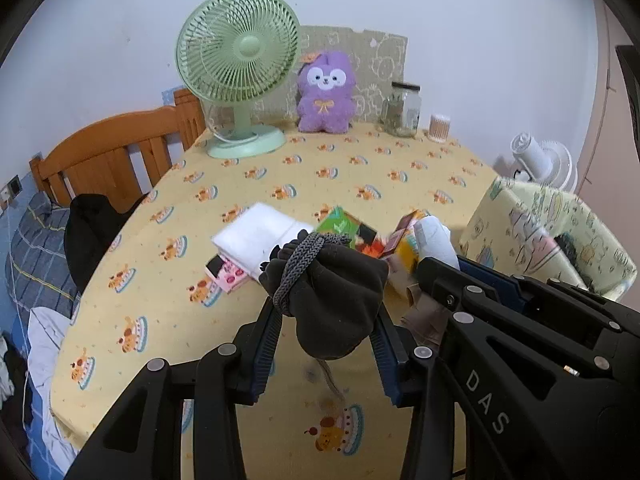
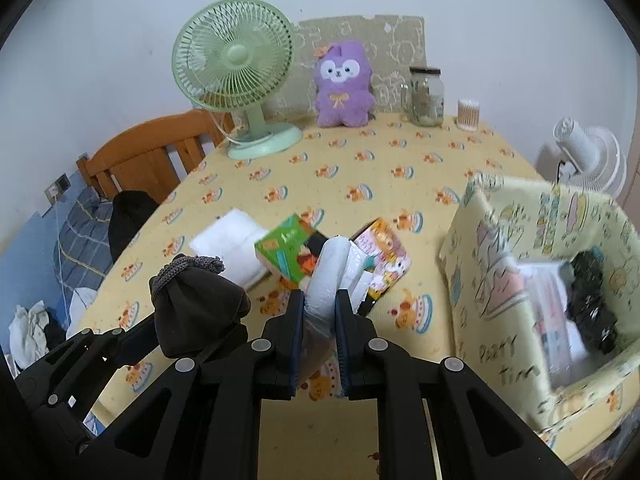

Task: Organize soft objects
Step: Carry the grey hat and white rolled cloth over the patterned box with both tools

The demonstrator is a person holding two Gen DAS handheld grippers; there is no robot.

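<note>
1. We see the worktop [image 2: 360, 168] spread under both claws, draped in a soft yellow cloth printed with small cake motifs.
2. To the right of the right claw sits a fabric storage box [image 2: 472, 264], square-walled, pale yellow with pastel cartoon drawings; something black and blurred lies inside with flat pale items.
3. Far ahead of both claws stands a mint-green desk fan [image 1: 238, 46], round ribbed plastic grille on an oval base.
4. Just right of the fan, against a beige printed board, sits a purple plush toy [image 1: 326, 94], fuzzy, with white eye patches and an orange bow.
5. Our left claw [image 1: 326, 300] is clamped on a dark grey pouch [image 1: 336, 300], fleecy and rounded, its neck bound with a braided grey cord; it hangs above the cloth.
6. Ahead and left of the left claw lies a folded white towel [image 1: 262, 236], soft and rectangular, resting partly on a pink packet.
7. Our right claw [image 2: 320, 304] pinches a white crinkly plastic packet [image 2: 330, 276], held upright between its fingers.
8. Just beyond the right claw lie a glossy green box [image 2: 282, 250] and a colourful cartoon box [image 2: 386, 252].
9. Far ahead right stand a clear glass jar [image 2: 428, 96] and a small cylinder of cotton swabs [image 2: 469, 114].
</note>
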